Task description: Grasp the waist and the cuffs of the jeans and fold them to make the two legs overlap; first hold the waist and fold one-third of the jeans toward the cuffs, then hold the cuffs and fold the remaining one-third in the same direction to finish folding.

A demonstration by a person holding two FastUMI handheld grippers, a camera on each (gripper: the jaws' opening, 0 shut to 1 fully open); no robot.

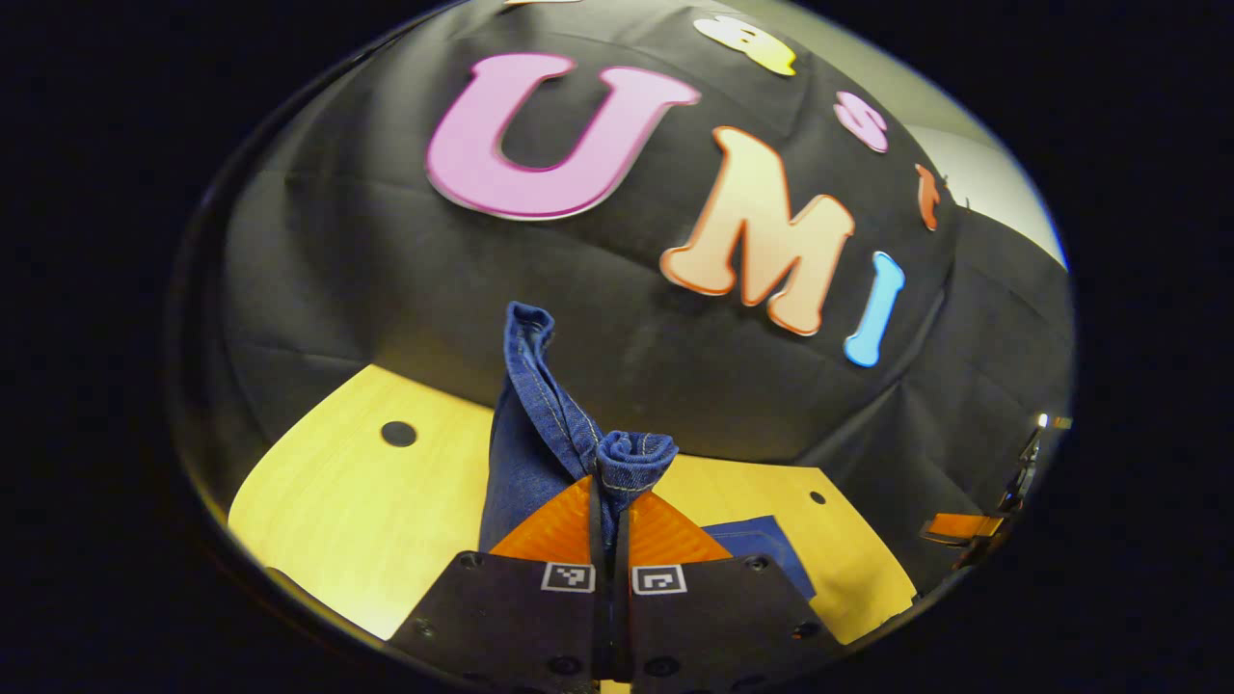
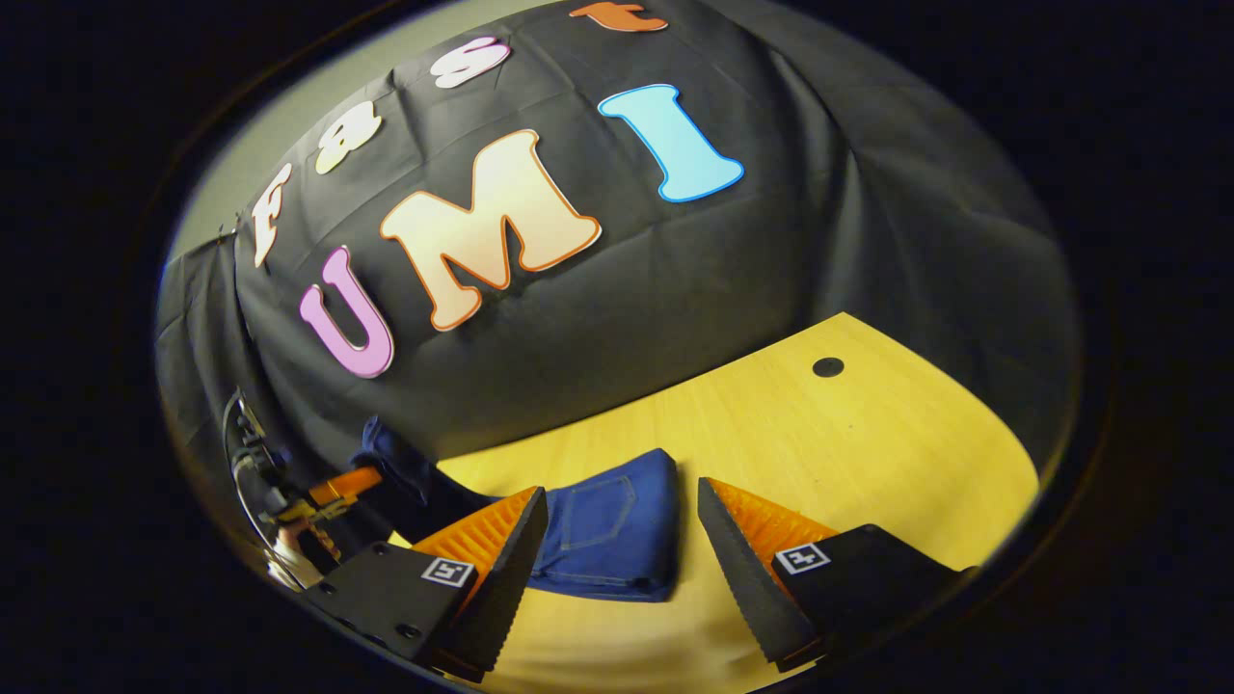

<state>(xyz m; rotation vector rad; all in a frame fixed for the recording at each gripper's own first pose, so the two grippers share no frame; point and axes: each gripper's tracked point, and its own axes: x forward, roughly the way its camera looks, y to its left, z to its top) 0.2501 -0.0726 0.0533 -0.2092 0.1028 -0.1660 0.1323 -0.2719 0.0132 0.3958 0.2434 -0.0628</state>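
Jeans [image 1: 540,424], blue denim, partly lifted off a yellow wooden table [image 1: 357,501]. In the left gripper view, the left gripper [image 1: 609,501] was clenched on a bunched, rolled edge of the denim, its two fingers nearly meeting with the cloth pinched between them; a hemmed strip of fabric stood up above the fingers against the black cloth wall [image 1: 386,251]. Whether the held edge was waist or cuff could not be told. To the right of those fingers a flat patch of the jeans lay on the table, and the other gripper appeared small at the far right edge.

In the right gripper view, the right gripper [image 2: 622,540] was released, its fingers spread wide and holding nothing. Between and beyond them the folded part of the jeans [image 2: 607,520] rested on the table [image 2: 848,434], a back pocket facing up. At the left edge, the left gripper [image 2: 337,487] gripped raised denim. A dark round hole [image 2: 827,366] marked the tabletop.
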